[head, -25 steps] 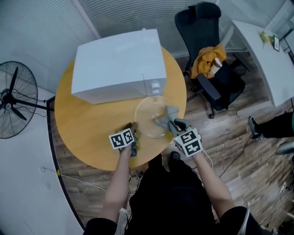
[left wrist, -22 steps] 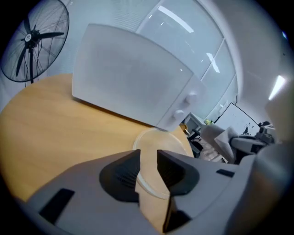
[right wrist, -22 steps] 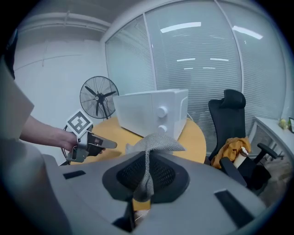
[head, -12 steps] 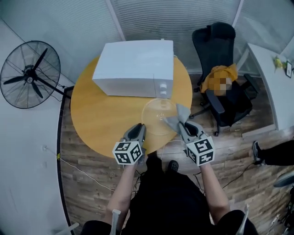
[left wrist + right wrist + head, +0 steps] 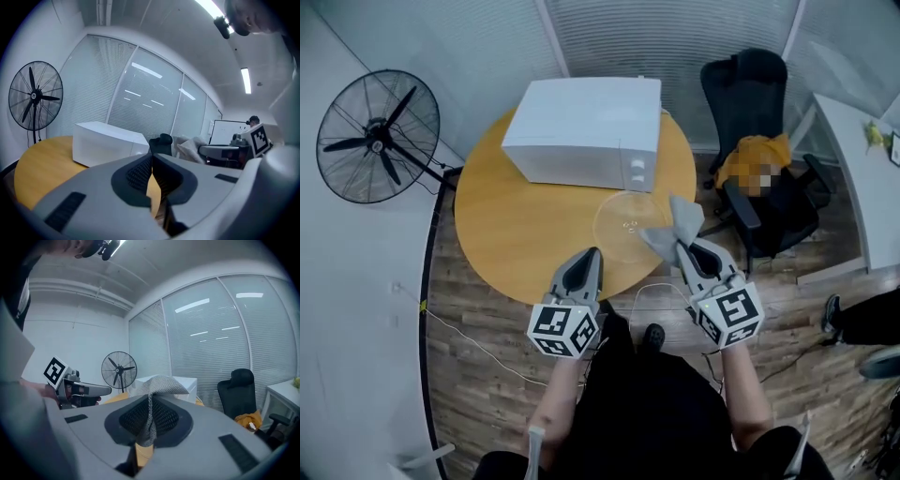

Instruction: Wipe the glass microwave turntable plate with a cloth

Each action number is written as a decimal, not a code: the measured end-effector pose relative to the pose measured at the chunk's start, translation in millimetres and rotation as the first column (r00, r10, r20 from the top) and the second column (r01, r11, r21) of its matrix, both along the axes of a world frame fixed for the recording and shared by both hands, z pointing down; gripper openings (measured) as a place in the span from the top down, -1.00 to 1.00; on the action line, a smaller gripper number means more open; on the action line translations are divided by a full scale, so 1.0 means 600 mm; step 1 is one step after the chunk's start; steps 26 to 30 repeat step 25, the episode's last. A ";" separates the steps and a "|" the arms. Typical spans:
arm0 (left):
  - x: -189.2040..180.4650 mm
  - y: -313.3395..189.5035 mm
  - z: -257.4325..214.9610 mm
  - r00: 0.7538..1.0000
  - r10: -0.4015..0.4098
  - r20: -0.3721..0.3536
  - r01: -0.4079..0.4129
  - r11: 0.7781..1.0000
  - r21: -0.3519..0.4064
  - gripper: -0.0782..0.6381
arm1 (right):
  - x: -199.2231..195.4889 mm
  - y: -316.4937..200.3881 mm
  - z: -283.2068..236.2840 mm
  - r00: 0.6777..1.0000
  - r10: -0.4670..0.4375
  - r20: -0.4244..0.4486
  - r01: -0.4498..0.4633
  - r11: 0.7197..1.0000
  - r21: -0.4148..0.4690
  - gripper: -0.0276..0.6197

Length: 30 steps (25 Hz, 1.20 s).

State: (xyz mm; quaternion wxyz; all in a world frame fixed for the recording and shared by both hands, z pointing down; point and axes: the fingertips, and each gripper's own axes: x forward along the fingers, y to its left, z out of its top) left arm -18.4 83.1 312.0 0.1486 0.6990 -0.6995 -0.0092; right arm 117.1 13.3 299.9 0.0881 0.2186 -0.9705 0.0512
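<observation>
The glass plate [image 5: 630, 228] lies flat on the round yellow table [image 5: 511, 239], at the table's 5 o'clock edge, the side nearest you. A grey cloth [image 5: 677, 228] overlaps the plate's 3 o'clock rim in the head view; whether it touches the glass cannot be told. Your right gripper [image 5: 681, 247] holds that cloth, jaws pinched on it, with the loose end bunched up past the tips. Your left gripper [image 5: 590, 255] hangs at 7 o'clock from the plate, apart from it. Its jaws have just been closing and now meet pad to pad with nothing between them. A white microwave [image 5: 586, 131] stands at 11 o'clock from the plate, on the far half of the table. A standing fan [image 5: 380, 136] is off the table at 10 o'clock. A black office chair [image 5: 757, 103] with an orange garment [image 5: 757, 155] on it stands at 2 o'clock.
</observation>
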 end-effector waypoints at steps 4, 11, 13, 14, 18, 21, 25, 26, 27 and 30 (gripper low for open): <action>0.005 0.010 -0.008 1.000 0.004 0.016 -0.004 1.000 0.008 0.79 | -0.002 0.016 -0.007 1.000 -0.017 0.000 0.017 1.000 0.012 0.84; 0.008 0.016 -0.013 0.997 0.007 0.071 -0.007 1.000 0.002 0.79 | -0.006 0.032 0.003 0.999 -0.039 -0.020 0.039 0.999 0.011 0.85; 0.010 0.019 -0.018 0.997 0.011 0.082 -0.012 1.000 0.009 0.79 | -0.009 0.034 0.002 0.999 -0.039 -0.025 0.040 0.999 0.018 0.85; 0.011 0.020 -0.018 0.996 0.014 0.085 -0.015 1.000 0.011 0.79 | -0.012 0.037 0.002 0.999 -0.043 -0.026 0.043 0.999 0.019 0.85; 0.013 0.022 -0.015 0.995 0.038 0.090 -0.038 0.999 -0.001 0.79 | -0.020 0.045 0.001 0.998 -0.059 -0.023 0.059 0.998 0.017 0.85; 0.019 0.025 -0.018 0.994 0.054 0.098 -0.054 0.999 -0.002 0.79 | -0.019 0.050 -0.001 0.998 -0.063 -0.004 0.063 0.998 0.023 0.85; 0.028 0.034 -0.017 0.994 0.055 0.099 -0.056 0.998 -0.001 0.79 | -0.007 0.057 0.008 0.999 -0.051 0.006 0.051 0.999 0.010 0.85; 0.028 0.034 -0.017 0.994 0.055 0.099 -0.056 0.998 -0.001 0.79 | -0.007 0.057 0.008 0.999 -0.051 0.006 0.051 0.999 0.010 0.85; 0.028 0.034 -0.017 0.994 0.055 0.099 -0.056 0.998 -0.001 0.79 | -0.007 0.057 0.008 0.999 -0.051 0.006 0.051 0.999 0.010 0.85; 0.028 0.034 -0.017 0.994 0.055 0.099 -0.056 0.998 -0.001 0.79 | -0.007 0.057 0.008 0.999 -0.051 0.006 0.051 0.999 0.010 0.85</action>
